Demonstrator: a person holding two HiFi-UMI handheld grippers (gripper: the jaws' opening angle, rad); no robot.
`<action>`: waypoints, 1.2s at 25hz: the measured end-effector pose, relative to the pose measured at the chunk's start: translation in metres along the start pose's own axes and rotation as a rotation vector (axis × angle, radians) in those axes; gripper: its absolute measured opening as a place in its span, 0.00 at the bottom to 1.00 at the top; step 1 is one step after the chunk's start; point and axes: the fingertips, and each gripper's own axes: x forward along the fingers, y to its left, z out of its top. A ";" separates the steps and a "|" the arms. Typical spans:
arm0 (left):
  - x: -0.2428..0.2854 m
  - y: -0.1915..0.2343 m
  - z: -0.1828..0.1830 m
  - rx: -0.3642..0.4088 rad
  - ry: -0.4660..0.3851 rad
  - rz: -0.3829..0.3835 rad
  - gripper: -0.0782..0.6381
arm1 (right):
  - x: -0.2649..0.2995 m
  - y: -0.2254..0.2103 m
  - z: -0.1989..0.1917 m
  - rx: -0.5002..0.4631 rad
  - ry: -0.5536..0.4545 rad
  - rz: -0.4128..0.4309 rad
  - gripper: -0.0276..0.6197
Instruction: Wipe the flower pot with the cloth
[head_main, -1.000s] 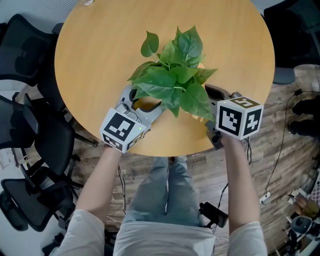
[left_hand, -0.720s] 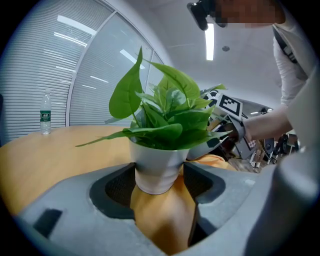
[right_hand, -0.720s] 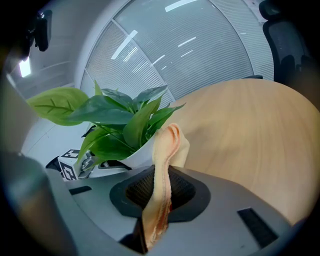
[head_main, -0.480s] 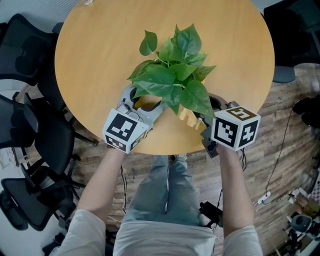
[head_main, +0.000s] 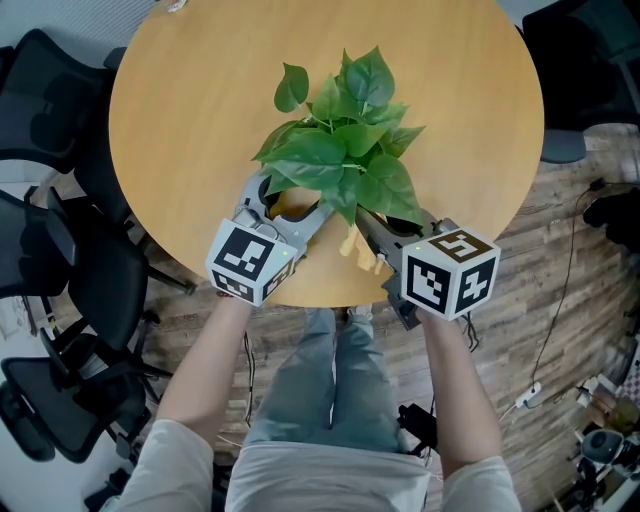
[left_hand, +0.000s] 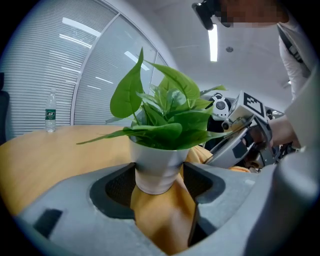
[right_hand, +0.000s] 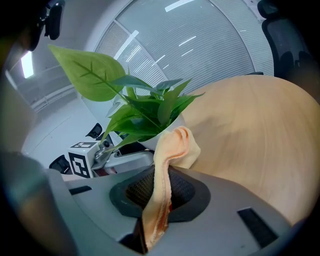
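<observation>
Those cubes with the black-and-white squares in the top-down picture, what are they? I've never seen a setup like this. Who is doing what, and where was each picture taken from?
There is no robot here. A person holds a two-jaw gripper in each hand, and the left cube and the right cube are parts of those grippers. The top-down picture comes from a camera on the person's head, looking down at a round wooden table. The other two pictures come from cameras that ride on the grippers and look along their jaws. On the table stands a white flower pot with a leafy green plant. The left gripper clamps the pot between its jaws. The right gripper pinches a pale orange cloth, whose free end appears to rest against the pot's side.
</observation>
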 end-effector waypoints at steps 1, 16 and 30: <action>0.000 0.000 0.000 0.000 -0.001 0.002 0.54 | 0.000 0.001 -0.001 -0.005 0.004 0.001 0.14; 0.001 -0.034 -0.003 -0.014 0.006 -0.030 0.53 | -0.019 -0.034 0.011 0.000 -0.006 -0.039 0.14; 0.016 -0.002 -0.003 0.217 0.121 -0.343 0.69 | -0.018 -0.040 0.016 -0.006 0.003 -0.041 0.14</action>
